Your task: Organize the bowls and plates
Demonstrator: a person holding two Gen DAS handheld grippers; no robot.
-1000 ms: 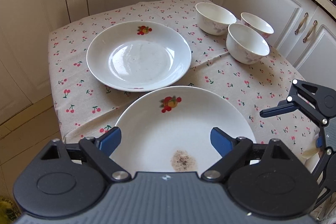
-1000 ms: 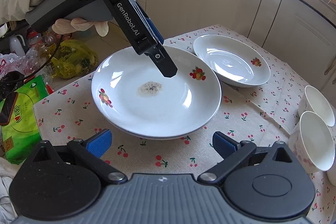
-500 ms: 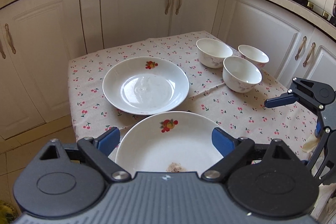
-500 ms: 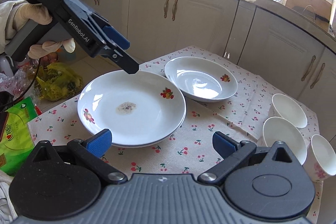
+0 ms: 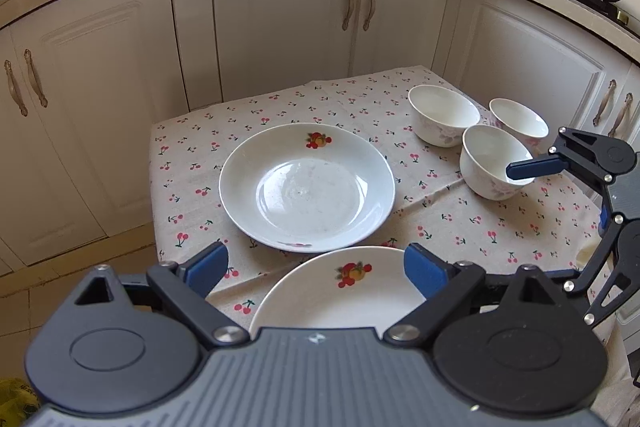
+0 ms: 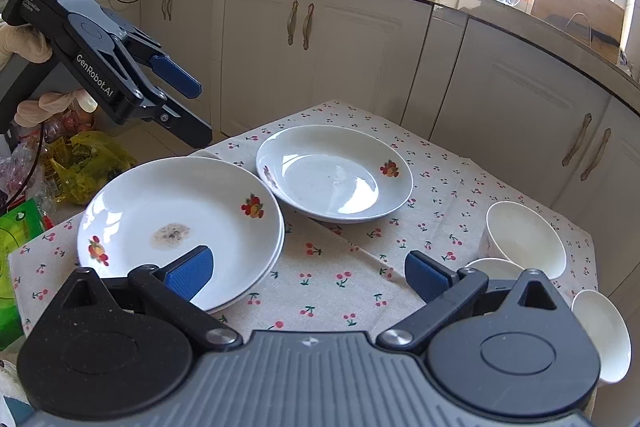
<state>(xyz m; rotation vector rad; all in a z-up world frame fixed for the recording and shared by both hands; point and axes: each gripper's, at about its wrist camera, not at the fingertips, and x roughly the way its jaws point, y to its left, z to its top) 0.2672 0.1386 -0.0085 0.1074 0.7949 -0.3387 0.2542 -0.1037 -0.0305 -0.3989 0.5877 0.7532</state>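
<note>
Two plates sit stacked [image 6: 180, 223] just below the left gripper [image 6: 196, 115]; its fingers have just been opening, nothing between them, and it has lifted clear. Stack looks placed. Right gripper [image 6: 308, 275] released, empty. Lone plate [image 5: 307, 187] beyond the fingers lies flat, round, no long axis.

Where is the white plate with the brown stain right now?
In the right wrist view, the stained white plate tops a stack at the table's left corner, left of the clean white plate.
</note>
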